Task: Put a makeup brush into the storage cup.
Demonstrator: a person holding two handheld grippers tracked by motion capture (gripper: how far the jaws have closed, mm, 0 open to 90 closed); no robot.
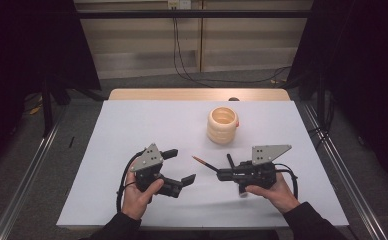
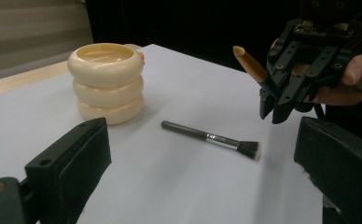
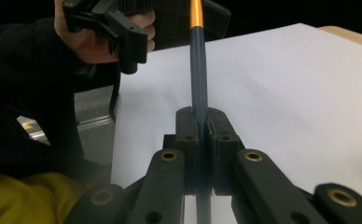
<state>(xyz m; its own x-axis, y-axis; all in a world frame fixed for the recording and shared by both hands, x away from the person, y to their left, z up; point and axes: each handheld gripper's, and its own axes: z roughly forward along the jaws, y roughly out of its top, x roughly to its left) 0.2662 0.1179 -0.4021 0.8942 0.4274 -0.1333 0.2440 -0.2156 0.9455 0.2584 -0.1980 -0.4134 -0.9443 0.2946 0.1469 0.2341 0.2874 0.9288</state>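
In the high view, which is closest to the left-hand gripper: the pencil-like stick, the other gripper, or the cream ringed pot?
From the left gripper, whose fingers stand open:
1. Stick, just to its right, held.
2. Right gripper, right, gripping the stick.
3. Cream ringed pot, farther back and right.

Cup (image 1: 222,125) stood toward the table's (image 1: 132,130) far side, right of centre, brush (image 2: 212,139) lay on the table before it, left gripper (image 1: 179,166) near left, right gripper (image 1: 221,173) near right, pencil (image 1: 204,162) between its jaws, pointing left

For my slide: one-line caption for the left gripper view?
Right gripper holds a brush above a second brush lying beside a cream holder.
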